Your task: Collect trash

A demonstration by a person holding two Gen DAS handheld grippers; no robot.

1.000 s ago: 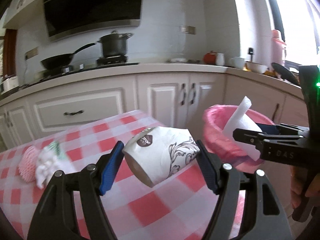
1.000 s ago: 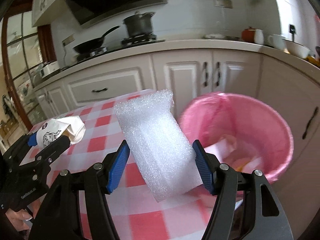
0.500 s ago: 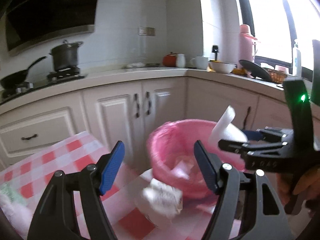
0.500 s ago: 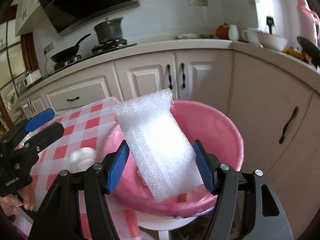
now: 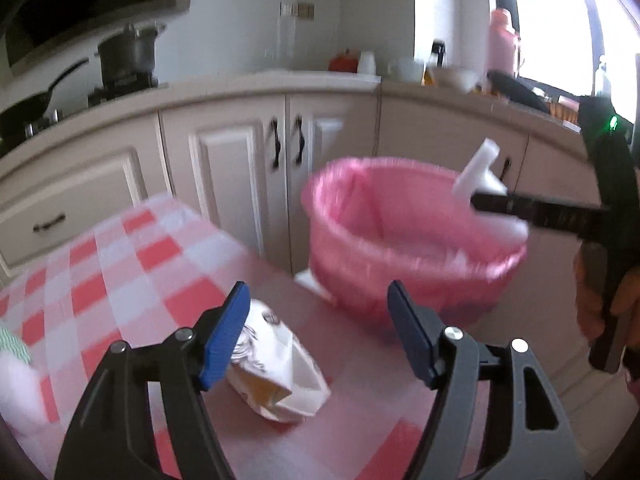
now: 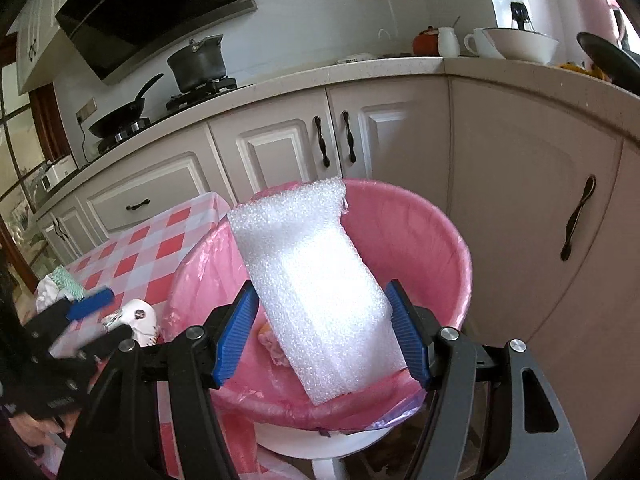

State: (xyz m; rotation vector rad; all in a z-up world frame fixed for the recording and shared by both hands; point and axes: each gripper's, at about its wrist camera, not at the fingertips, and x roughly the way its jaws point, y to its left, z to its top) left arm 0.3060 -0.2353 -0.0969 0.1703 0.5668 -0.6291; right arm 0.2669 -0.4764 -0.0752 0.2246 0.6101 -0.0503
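Note:
A crumpled paper cup [image 5: 276, 368] lies on its side on the red-checked tablecloth [image 5: 132, 264], close under the left pad of my left gripper [image 5: 316, 300]. That gripper's jaws are opening and nothing is between them. My right gripper [image 6: 322, 296] is shut on a white foam sheet [image 6: 316, 280], held tilted over the pink-lined bin [image 6: 440, 232]. From the left wrist view the foam sheet [image 5: 480, 168] sticks up above the bin's [image 5: 360, 216] far rim. The right wrist view shows the cup [image 6: 138, 316] beside the bin, next to my left gripper [image 6: 104, 318].
A white and green wad [image 6: 60, 284] lies further back on the table. Scraps sit at the bottom of the bin. Cream cabinets [image 6: 280, 152] stand close behind the bin, and a hand [image 5: 600, 300] holds the right gripper's handle.
The paper cup has dropped out of my left gripper onto the table near the bin. Both grippers swung toward the bin; the foam sheet now hangs over its opening.

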